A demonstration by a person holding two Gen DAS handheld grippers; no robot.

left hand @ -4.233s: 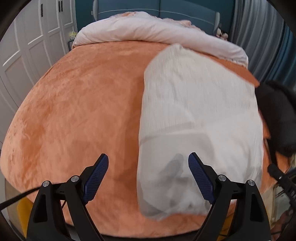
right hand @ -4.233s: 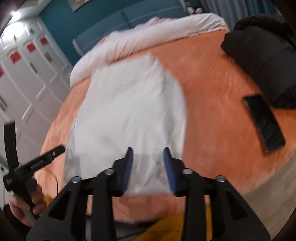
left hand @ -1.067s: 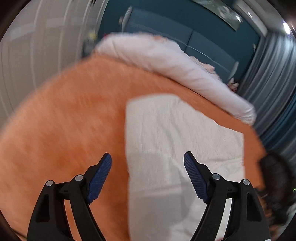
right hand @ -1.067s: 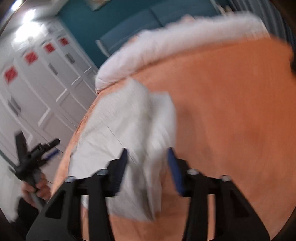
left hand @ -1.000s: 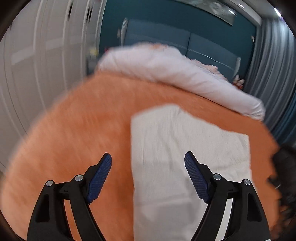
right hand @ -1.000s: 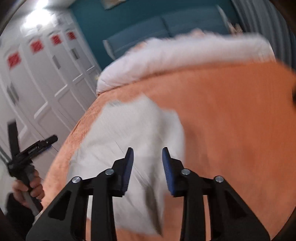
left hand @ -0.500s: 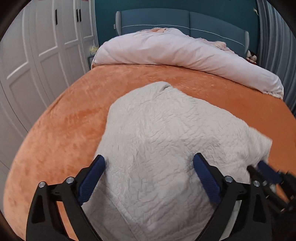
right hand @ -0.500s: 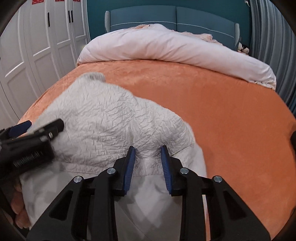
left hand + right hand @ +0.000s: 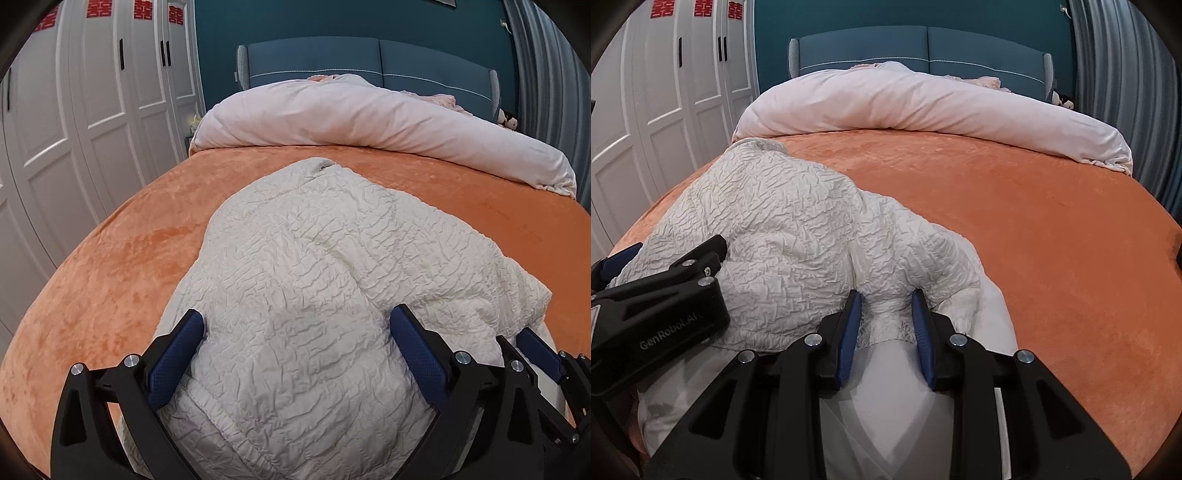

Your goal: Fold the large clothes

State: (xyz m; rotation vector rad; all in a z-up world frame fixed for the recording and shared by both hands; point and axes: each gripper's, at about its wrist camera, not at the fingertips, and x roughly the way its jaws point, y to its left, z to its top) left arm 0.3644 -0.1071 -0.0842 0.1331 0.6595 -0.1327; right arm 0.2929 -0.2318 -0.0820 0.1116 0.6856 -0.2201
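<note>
A white crinkled garment [image 9: 314, 240] lies bunched in a heap on the orange bed cover [image 9: 110, 277]. My left gripper [image 9: 297, 325] stands wide open, its blue pads straddling a hump of the cloth without pinching it. Just to its right, the right gripper's fingers [image 9: 537, 349] rest on the same heap. In the right wrist view my right gripper [image 9: 885, 299] is shut on a bunched fold of the garment [image 9: 783, 214]. A smooth white layer [image 9: 897, 376] shows beneath that fold. The left gripper [image 9: 672, 251] lies on the cloth at the left.
A rolled pale pink duvet [image 9: 369, 114] runs across the far end of the bed, before a blue headboard [image 9: 369, 62]. White wardrobe doors [image 9: 74, 129] stand to the left and grey curtains [image 9: 1126, 92] to the right. Bare orange cover [image 9: 1052, 240] stretches to the right.
Both grippers have come down close to the bed. The garment, flat a second ago, now lies doubled over in a crinkled heap. The left jaws have spread wider.
</note>
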